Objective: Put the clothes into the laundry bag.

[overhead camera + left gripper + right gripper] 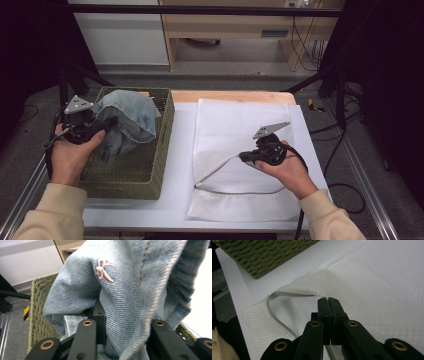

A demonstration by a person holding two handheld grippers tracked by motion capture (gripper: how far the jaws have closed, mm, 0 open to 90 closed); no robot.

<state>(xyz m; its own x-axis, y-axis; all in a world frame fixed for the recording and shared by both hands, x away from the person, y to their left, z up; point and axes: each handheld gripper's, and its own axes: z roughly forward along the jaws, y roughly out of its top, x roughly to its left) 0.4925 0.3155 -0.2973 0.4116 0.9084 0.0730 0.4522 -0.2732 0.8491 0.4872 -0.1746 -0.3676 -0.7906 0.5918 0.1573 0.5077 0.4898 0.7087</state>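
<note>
Two grippers busy: left gripper clamps the denim garment above the woven basket. Right gripper, jaws closed on the mesh laundry bag's opening edge (lifted), so bagging remains.

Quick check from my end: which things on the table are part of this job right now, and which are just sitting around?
In the job:
- denim garment, gripped by the left gripper above the woven basket
- white mesh bag, its opening edge pinched up by the shut right gripper

Just lying about:
- wooden shelf behind the table
- cables on the floor
</note>
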